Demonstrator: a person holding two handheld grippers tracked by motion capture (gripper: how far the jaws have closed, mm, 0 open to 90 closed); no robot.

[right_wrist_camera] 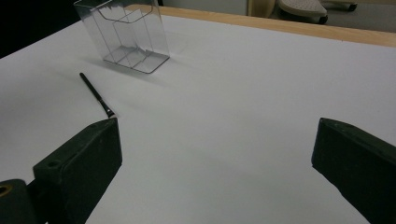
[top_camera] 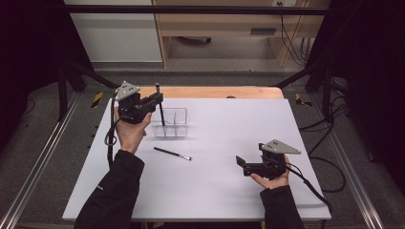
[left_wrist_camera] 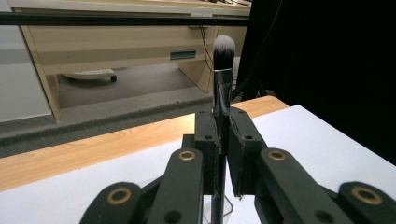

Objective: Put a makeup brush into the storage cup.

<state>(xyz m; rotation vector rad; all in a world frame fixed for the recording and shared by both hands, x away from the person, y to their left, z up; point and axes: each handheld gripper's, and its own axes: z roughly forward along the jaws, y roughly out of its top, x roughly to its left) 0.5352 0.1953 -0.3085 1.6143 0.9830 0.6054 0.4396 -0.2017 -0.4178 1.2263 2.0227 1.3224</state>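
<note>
Left gripper [top_camera: 155, 99] upper left of high view, jaws clamped on brush [left_wrist_camera: 222, 79], bristles up, handle hanging down over clear organizer [top_camera: 170, 123]; tip looks at or inside a compartment, can't tell which. Right gripper [top_camera: 241, 162] lower right, jaws wide apart, nothing between them, low over the white table [top_camera: 229, 191]. Second, thinner brush [top_camera: 172, 153] flat on table, centre-left, just below organizer, well apart from both grippers.
</note>
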